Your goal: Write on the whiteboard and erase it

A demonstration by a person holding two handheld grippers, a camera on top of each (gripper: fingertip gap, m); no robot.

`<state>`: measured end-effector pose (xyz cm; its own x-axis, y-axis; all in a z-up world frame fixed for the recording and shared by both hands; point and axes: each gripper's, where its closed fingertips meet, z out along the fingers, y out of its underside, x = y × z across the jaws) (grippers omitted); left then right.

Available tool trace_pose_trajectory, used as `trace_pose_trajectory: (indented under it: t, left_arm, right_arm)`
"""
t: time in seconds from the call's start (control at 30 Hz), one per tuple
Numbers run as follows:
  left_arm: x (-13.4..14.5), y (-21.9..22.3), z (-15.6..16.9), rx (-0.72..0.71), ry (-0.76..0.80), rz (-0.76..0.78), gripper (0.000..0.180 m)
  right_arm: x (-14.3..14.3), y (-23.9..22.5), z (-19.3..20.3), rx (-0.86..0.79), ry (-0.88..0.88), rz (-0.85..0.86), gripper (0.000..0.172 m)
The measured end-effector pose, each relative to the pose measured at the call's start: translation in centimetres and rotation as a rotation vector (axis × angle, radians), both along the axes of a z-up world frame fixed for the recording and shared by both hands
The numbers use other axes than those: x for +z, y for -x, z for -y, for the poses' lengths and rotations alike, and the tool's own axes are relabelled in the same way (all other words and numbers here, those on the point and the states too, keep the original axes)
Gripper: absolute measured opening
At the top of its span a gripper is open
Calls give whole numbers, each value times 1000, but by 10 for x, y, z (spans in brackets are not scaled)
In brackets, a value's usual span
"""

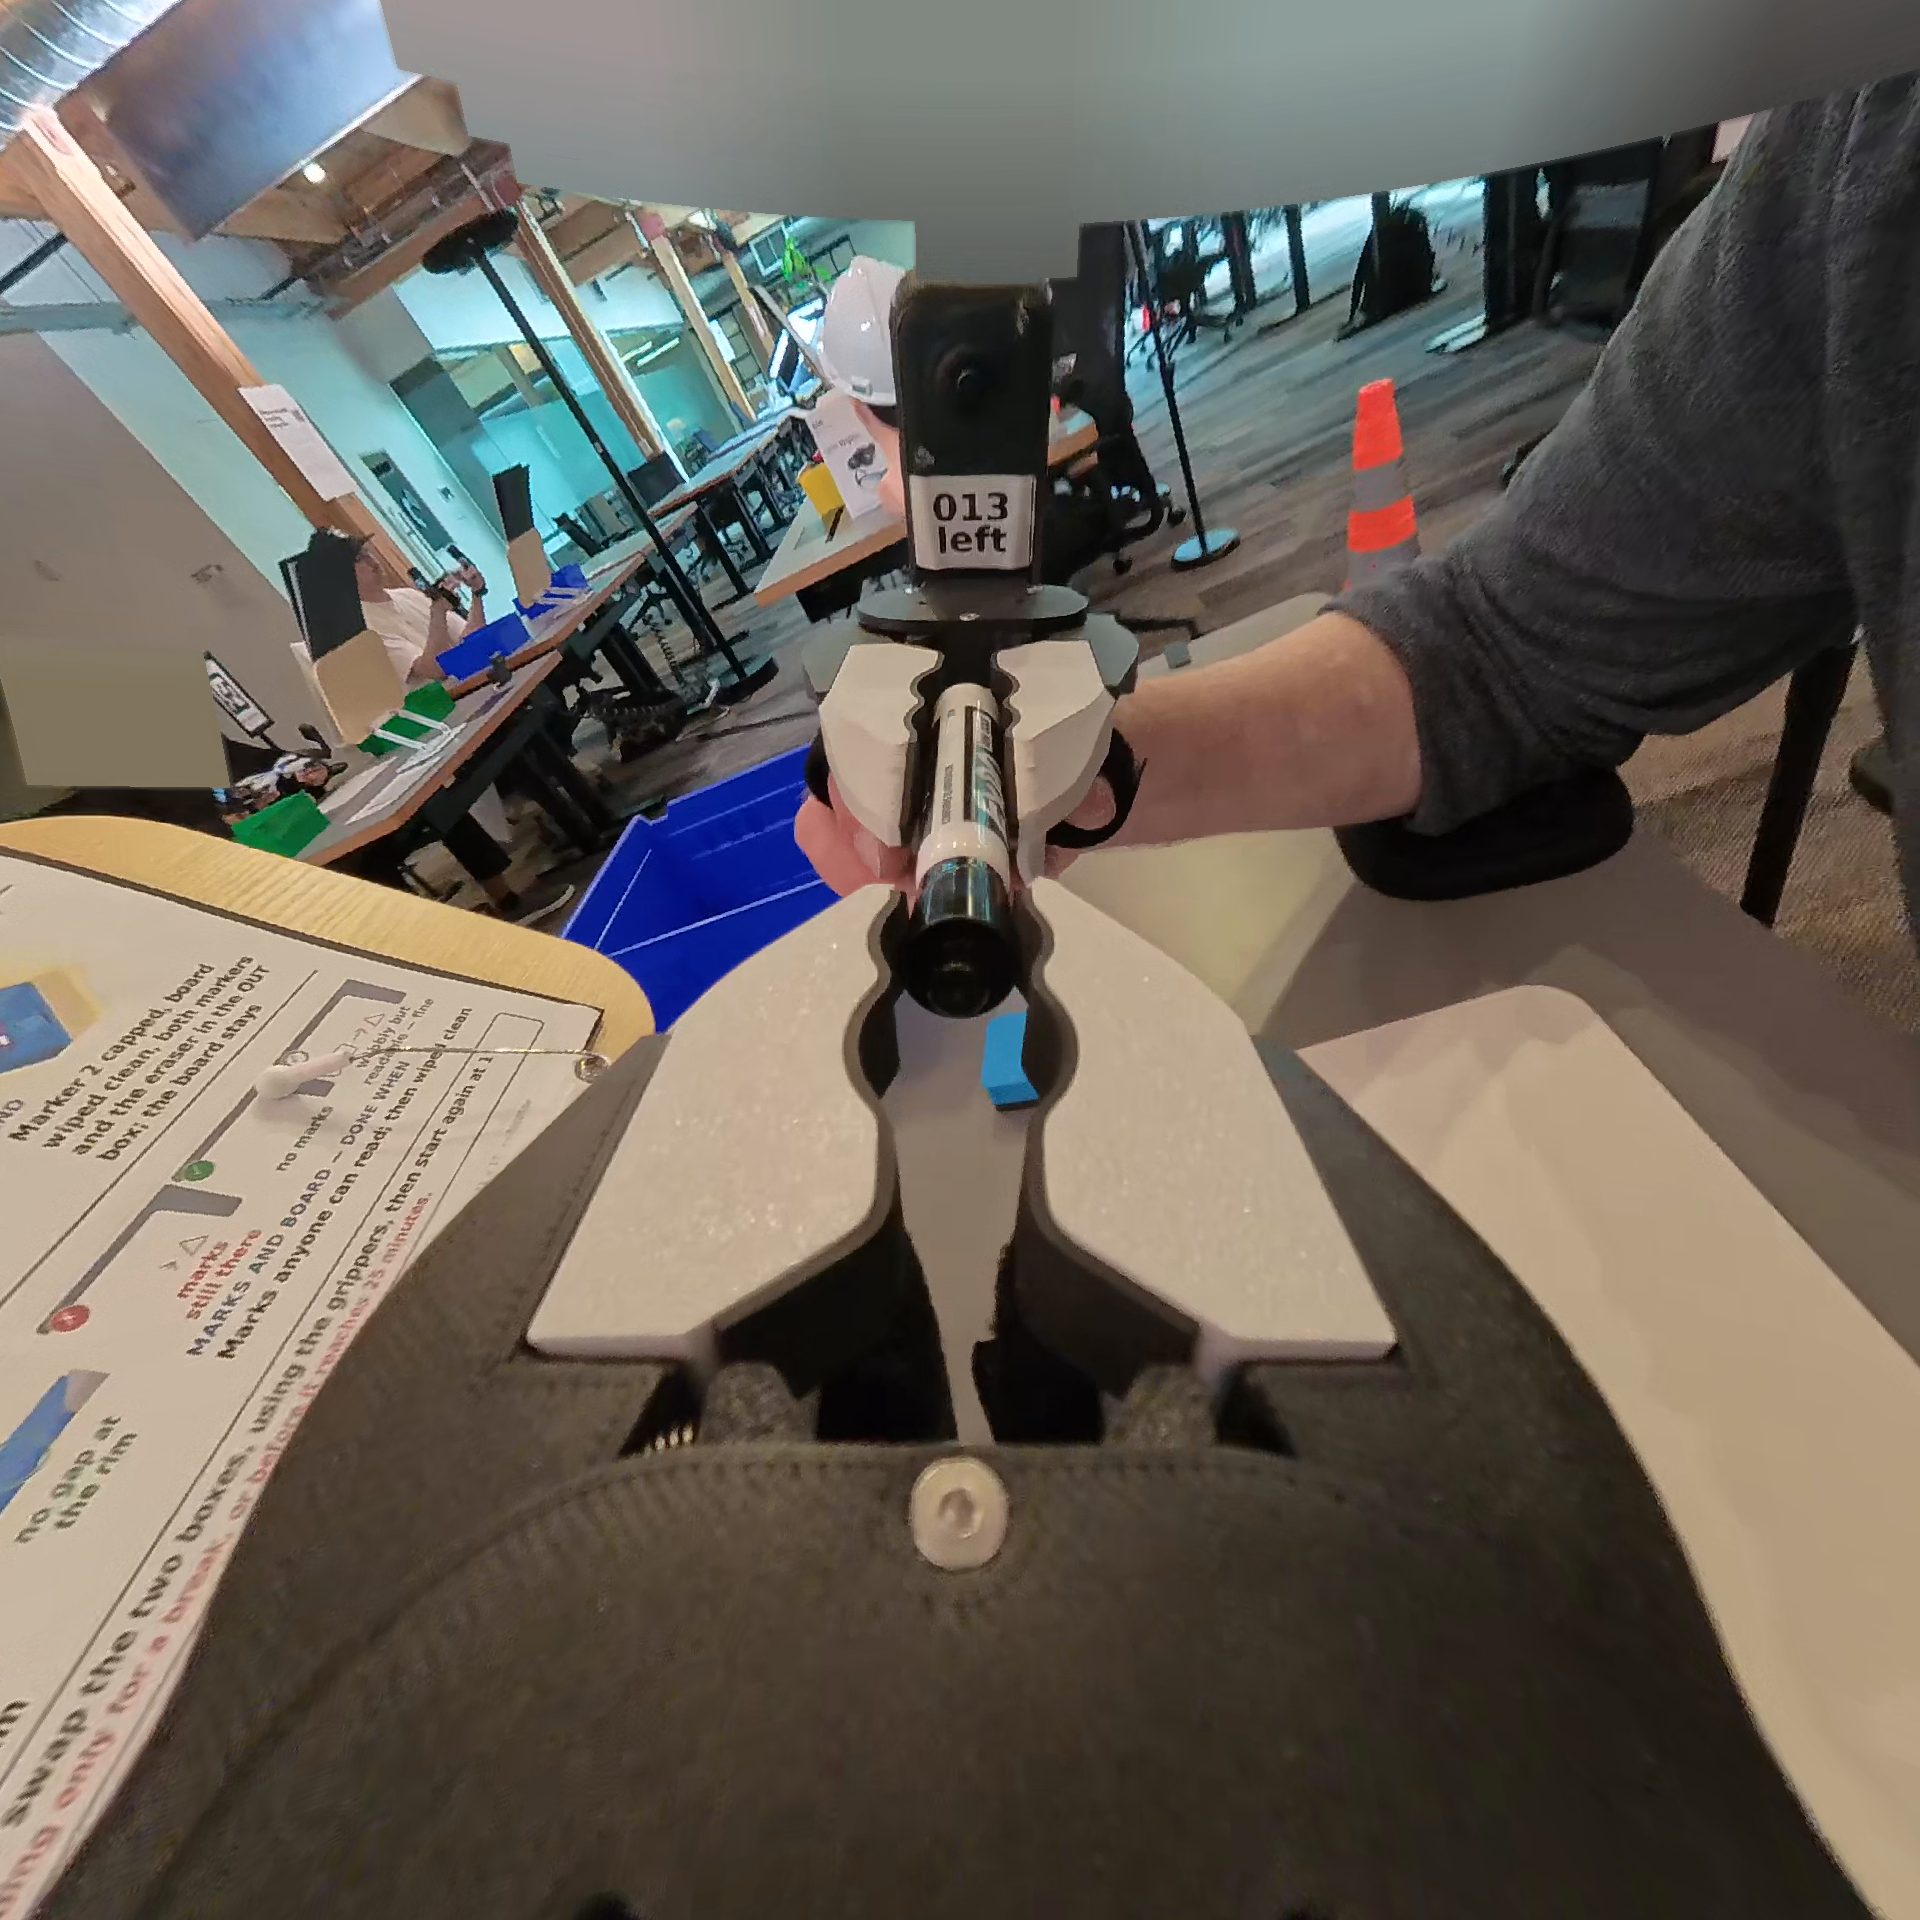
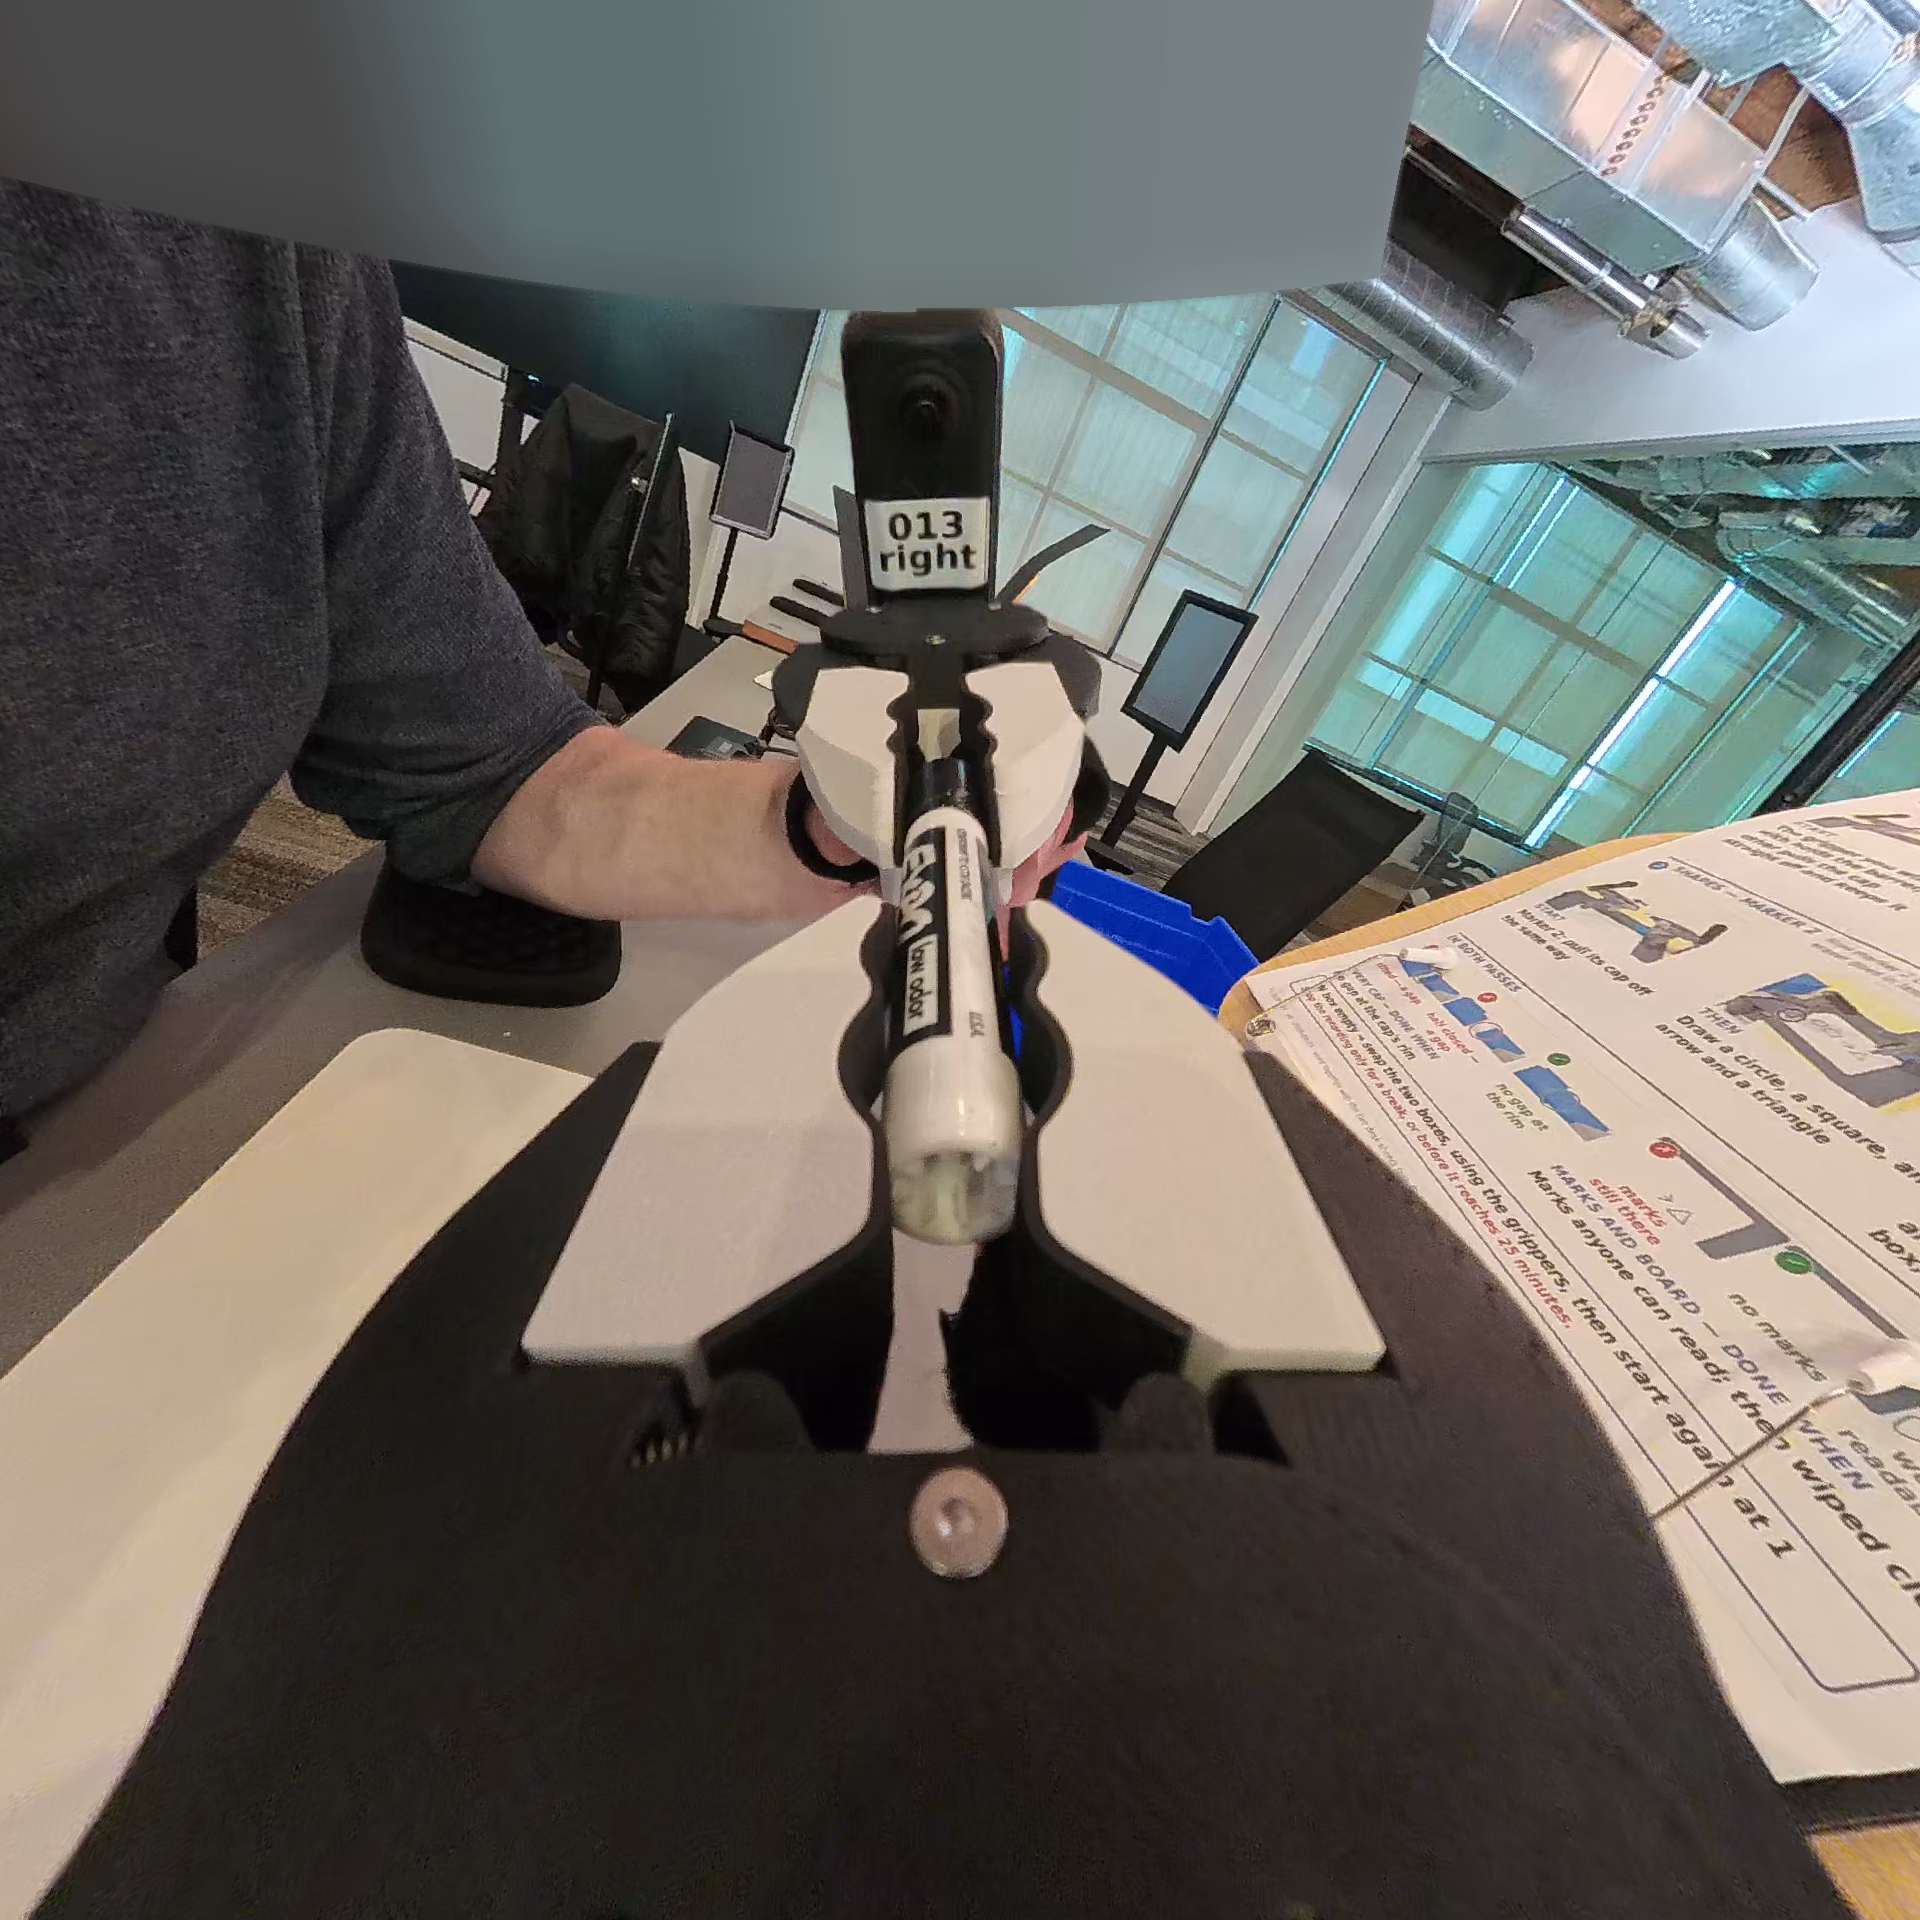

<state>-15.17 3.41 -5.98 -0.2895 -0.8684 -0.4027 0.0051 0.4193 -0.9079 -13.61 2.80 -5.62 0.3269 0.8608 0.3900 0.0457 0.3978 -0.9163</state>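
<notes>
While each tool [image 1: 957,977] [image 2: 951,997] clamps one marker [image 1: 961,779] end (cap left), table edge [image 1: 1455,935] lies near.

Bright, even indoor light, with daylight from large windows [image 2: 1558,665] in the right wrist view. Shadows on the desk [image 1: 1455,987] are soft. Strong fisheye bending curves the edges. Near foreground looks slightly soft; smooth grey blur patches cover the top.

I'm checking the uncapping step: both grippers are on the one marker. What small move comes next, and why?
Probably pull the two grippers straight apart along the marker. The left gripper has its fingers closed on the black cap, the right gripper on the white barrel, and the cap looks fully seated.
</notes>
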Motion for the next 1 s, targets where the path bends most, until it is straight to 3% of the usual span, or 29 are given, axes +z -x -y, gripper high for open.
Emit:
trace_pose_trajectory:
  t: [0.03, 0.4, 0.67, 1.0]
  left_arm:
    - [1, 0, 0, -6, 18, 10, 20]
    - [4, -1, 2, -83, 162, 55, 20]
    - [3, -1, 10, -47, 54, 20, 19]
    - [19, 3, 25, -18, 25, 63, 19]
  right_arm:
    - [0, 0, 0, -1, 1, -3, 22]
    - [1, -1, -1, -4, 11, -8, 20]
    - [-1, 7, 5, 19, 11, 10, 21]
    - [13, 10, 18, 70, 4, -39, 21]
